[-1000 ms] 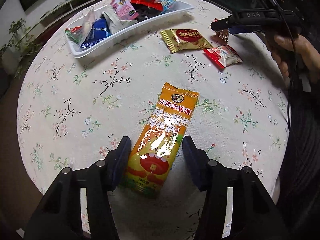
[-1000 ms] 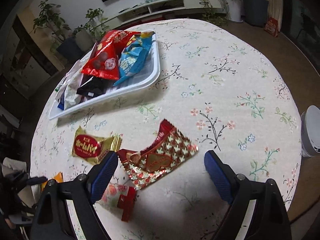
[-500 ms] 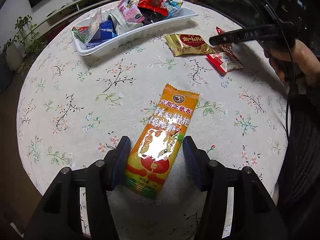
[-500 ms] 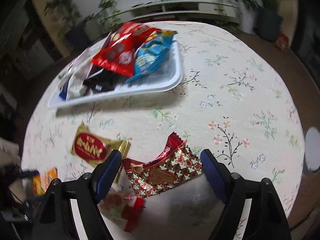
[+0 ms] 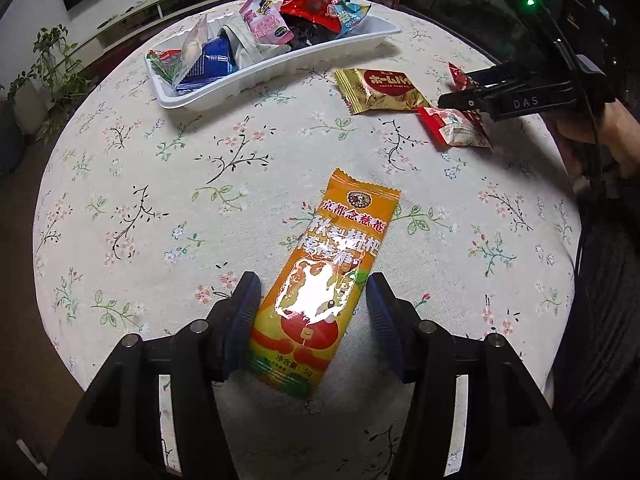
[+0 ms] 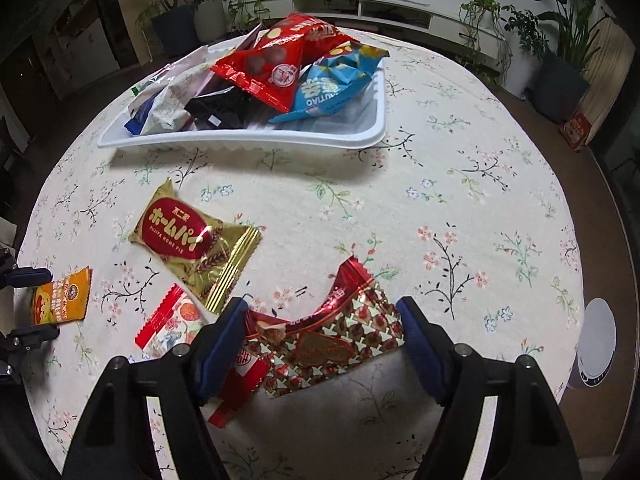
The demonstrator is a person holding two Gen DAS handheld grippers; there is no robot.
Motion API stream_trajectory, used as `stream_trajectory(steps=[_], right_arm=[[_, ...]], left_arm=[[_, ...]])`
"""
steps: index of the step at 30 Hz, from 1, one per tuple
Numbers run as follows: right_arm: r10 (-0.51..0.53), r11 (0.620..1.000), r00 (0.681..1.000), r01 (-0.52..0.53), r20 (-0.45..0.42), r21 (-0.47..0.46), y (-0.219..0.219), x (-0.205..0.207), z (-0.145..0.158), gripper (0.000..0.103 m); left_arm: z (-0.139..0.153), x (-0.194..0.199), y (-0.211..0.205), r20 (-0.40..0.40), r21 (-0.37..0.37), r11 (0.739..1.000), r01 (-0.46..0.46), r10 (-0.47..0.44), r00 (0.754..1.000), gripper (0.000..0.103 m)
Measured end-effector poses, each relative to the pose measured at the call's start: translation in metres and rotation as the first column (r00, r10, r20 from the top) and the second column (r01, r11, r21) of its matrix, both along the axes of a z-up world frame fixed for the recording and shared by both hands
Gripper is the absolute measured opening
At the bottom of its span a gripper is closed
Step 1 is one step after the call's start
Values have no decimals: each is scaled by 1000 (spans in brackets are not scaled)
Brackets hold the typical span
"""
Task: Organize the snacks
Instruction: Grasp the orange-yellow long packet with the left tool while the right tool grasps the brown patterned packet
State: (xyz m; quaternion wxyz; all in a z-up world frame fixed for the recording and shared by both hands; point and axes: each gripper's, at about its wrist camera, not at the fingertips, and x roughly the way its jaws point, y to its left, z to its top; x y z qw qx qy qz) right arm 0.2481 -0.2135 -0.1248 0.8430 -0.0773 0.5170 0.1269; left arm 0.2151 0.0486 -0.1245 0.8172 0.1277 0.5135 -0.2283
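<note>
Left tongs [image 5: 310, 304] straddle the lower half of the orange snack packet [image 5: 320, 284], which lies flat on the counter [image 5: 160, 208]. The left pad looks to be at the packet's edge and the right pad shows a small gap, so the tongs stand open with no clamp on it.

Right tongs [image 6: 320, 328] are closing around the red-and-gold patterned packet [image 6: 332, 344]. Left pad touches its red end, right pad sits just beside the other edge; not pinched yet, packet still flat on the counter.

Loose beside it are the gold Home Pie packet [image 6: 192, 240] and a small red-and-white packet [image 6: 172, 320], the latter partly under the right tongs' left finger.

White tray [image 6: 240, 136] sits at the far side of the counter, piled with a red bag [image 6: 272, 60], a blue bag [image 6: 332, 80] and other wrappers.
</note>
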Motion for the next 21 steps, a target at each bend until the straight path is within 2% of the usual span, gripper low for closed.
stream_trajectory(steps=[7,9,12,14,21], right_arm=[[34,999,999,-34,-1,-6,2,-12,0,76],[49,999,999,-49,-7,-8,1,-9,0,73],[68,998,998,-69,-15,-15,3,-12,1,70],[85,996,996,-85,-12,-18,4,-15,3,56],[99,995,995,-99,-12,-16,2,-23,6,45]], left_arm=[[-1,0,1,13,-14,1000,-3,3,1000,52],[0,0,1,13,-16,1000,3,-3,1000,43],[1,-1,0,10,-18,1000,12,-12,1000,35],[2,-1,0,6,-17,1000,18,-18,1000,33],[4,-3,-2,0,-13,1000,22,-22,1000,25]])
